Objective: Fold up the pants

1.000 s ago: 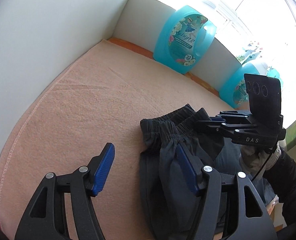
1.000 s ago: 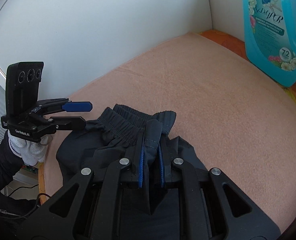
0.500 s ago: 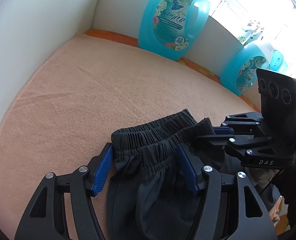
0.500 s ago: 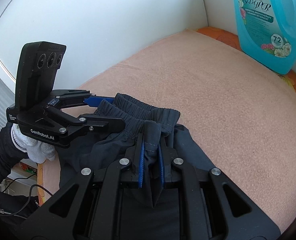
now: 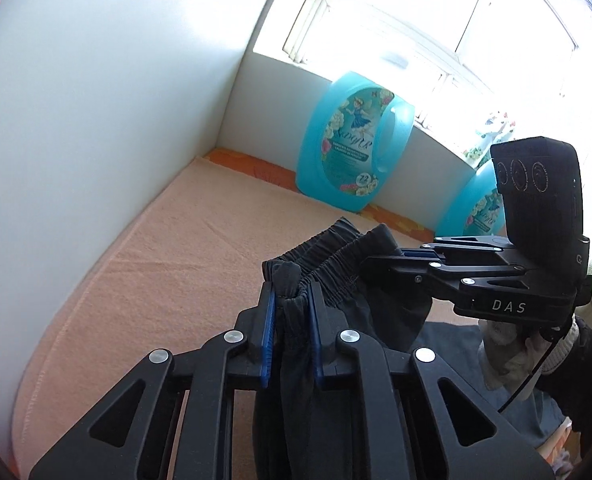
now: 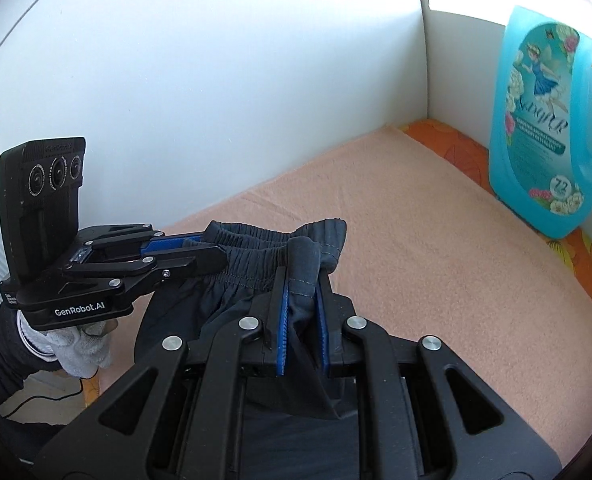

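1. In the left wrist view, we see our left gripper (image 5: 290,300) pressed together on a bunched corner of the dark pants (image 5: 328,276), at the elastic waistband, with cloth hanging down between the blue pads (image 5: 270,332).
2. The waistband stretches to the right, where our right gripper (image 5: 380,264) pinches its other end; a white-gloved hand (image 5: 508,356) holds that gripper from below.
3. The pants are lifted above a peach towel (image 5: 144,264) that covers the surface. Two blue detergent bottles stand at the far edge: one (image 5: 352,148) near the corner of the white walls, another (image 5: 476,208) partly hidden behind the right gripper.
4. In the right wrist view, we see the right gripper (image 6: 302,276) pinching the waistband's hemmed end, with a fold of the pants (image 6: 256,256) poking up above the blue pads (image 6: 282,332).
5. To the left, the left gripper (image 6: 212,250) clamps the opposite end, held by a gloved hand (image 6: 80,348).
6. The waistband spans between both grippers above the towel (image 6: 436,272). One detergent bottle (image 6: 548,128) stands at the right against the wall.
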